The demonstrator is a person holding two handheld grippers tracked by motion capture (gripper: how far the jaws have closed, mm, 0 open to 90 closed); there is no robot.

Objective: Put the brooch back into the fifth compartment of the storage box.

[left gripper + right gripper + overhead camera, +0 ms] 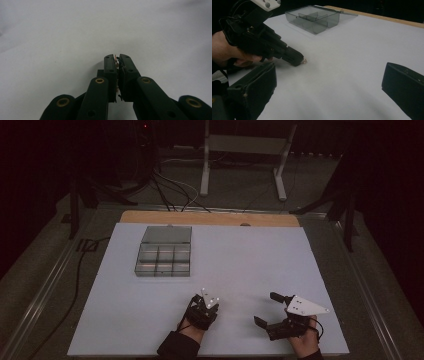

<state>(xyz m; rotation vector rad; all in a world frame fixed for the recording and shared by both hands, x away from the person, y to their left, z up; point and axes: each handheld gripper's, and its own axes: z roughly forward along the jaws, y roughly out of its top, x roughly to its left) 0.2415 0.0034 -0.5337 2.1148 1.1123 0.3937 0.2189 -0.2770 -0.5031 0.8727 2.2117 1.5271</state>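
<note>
Left gripper (117, 58) pinched nearly closed on a tiny reddish metallic object (115, 59), tips lowered to the white table sheet (250, 260), right gripper (266, 309) spread wide and empty nearby, clear grey compartment box (163, 255) lay open, well apart at far left.
</note>
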